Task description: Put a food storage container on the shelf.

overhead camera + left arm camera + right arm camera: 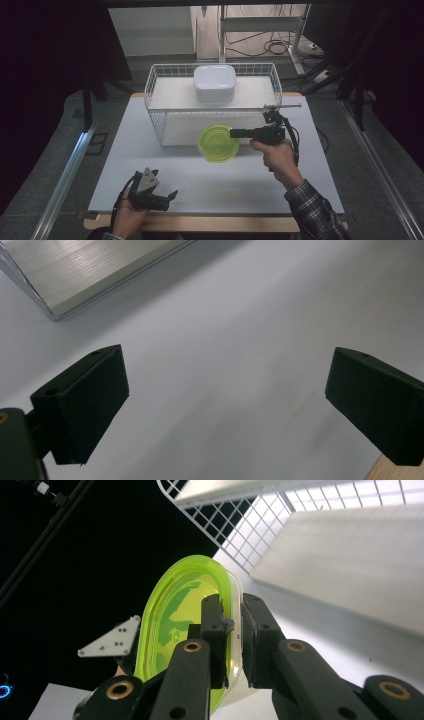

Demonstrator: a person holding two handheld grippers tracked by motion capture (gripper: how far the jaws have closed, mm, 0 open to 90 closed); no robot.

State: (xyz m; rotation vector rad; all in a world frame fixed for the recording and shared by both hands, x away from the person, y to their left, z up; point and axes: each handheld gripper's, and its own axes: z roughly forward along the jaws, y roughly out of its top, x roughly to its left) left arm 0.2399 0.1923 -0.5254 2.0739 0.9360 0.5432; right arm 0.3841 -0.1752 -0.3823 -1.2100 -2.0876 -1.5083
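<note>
1 green bowl (218, 144), 1 white box (215, 83) on 1 wire rack (160, 125). Right gripper (234, 133) jaws clamp bowl rim; bowl above worktop (210, 185), before rack, opening facing up. Left gripper (172, 193) jaws wide apart, empty.

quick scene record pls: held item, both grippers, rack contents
held item: green bowl, gripped at its rim, lifted in front of the wire rack
right gripper: shut on the bowl rim
left gripper: open, nothing between the jaws, low over the table
rack top shelf: white lidded container
</note>
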